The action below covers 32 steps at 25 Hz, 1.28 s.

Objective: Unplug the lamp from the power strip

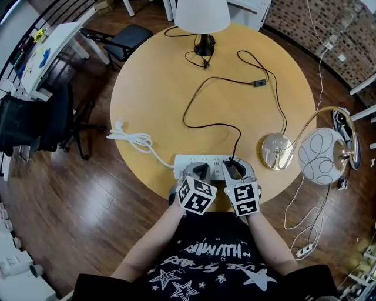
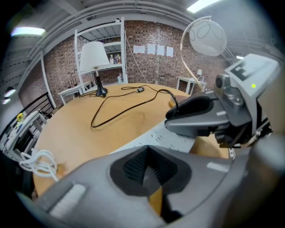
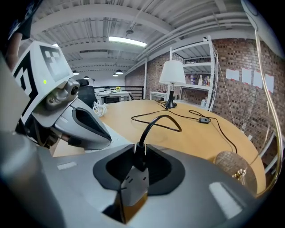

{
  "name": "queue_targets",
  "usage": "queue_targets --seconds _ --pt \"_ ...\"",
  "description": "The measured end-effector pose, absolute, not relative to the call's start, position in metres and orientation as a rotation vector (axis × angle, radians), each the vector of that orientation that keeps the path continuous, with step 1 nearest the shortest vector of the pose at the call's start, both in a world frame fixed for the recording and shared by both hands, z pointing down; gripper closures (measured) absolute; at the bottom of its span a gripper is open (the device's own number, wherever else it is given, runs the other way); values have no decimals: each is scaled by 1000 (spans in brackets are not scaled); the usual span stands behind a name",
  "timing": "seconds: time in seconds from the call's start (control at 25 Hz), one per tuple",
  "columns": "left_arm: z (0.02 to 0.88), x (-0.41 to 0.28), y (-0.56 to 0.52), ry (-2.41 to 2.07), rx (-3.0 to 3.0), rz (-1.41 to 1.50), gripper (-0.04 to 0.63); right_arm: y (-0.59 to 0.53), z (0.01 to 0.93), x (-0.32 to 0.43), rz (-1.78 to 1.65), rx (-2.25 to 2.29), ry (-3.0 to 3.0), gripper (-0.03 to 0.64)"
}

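A white power strip [image 1: 197,160] lies near the front edge of the round wooden table [image 1: 158,88]. A black plug [image 1: 234,160] sits in its right end. The plug's black cord [image 1: 202,123] loops back to the lamp with a white shade [image 1: 201,14] at the far edge. My right gripper [image 1: 237,170] is shut on the plug [image 3: 139,156], with the pads against both its sides. My left gripper [image 1: 198,171] stands over the strip's middle. Its jaws [image 2: 148,152] meet at the tips, shut, with the strip [image 2: 171,139] just beyond them.
A second lamp with a brass base [image 1: 276,151] and a white globe [image 1: 320,156] stands at the table's right edge. The strip's white cable [image 1: 132,140] coils off the left edge. An inline switch [image 1: 259,83] lies on the black cord. A chair [image 1: 123,36] stands at the back left.
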<state>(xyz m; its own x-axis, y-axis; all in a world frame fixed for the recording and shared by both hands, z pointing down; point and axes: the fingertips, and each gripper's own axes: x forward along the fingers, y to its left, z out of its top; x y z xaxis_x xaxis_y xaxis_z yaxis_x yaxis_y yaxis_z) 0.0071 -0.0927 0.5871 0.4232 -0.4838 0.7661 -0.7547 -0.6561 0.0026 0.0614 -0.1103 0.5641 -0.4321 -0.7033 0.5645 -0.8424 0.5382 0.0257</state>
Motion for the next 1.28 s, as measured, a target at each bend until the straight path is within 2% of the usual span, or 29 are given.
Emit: queue_targets --seconds 0.24,0.52,1.0,1.28 --pt "586 8 -95 -1073 2338 1085 589 -115 562 62 378 1247 -2250 532" --pt "587 6 -95 -1097 2343 1074 589 -120 512 42 135 1254 -2322 534" --pt "588 5 -98 -1060 2333 987 591 -121 493 62 211 1343 -2365 532" --pt "541 -10 -118 -1234 2431 863 591 -119 464 63 169 1377 -2431 532"
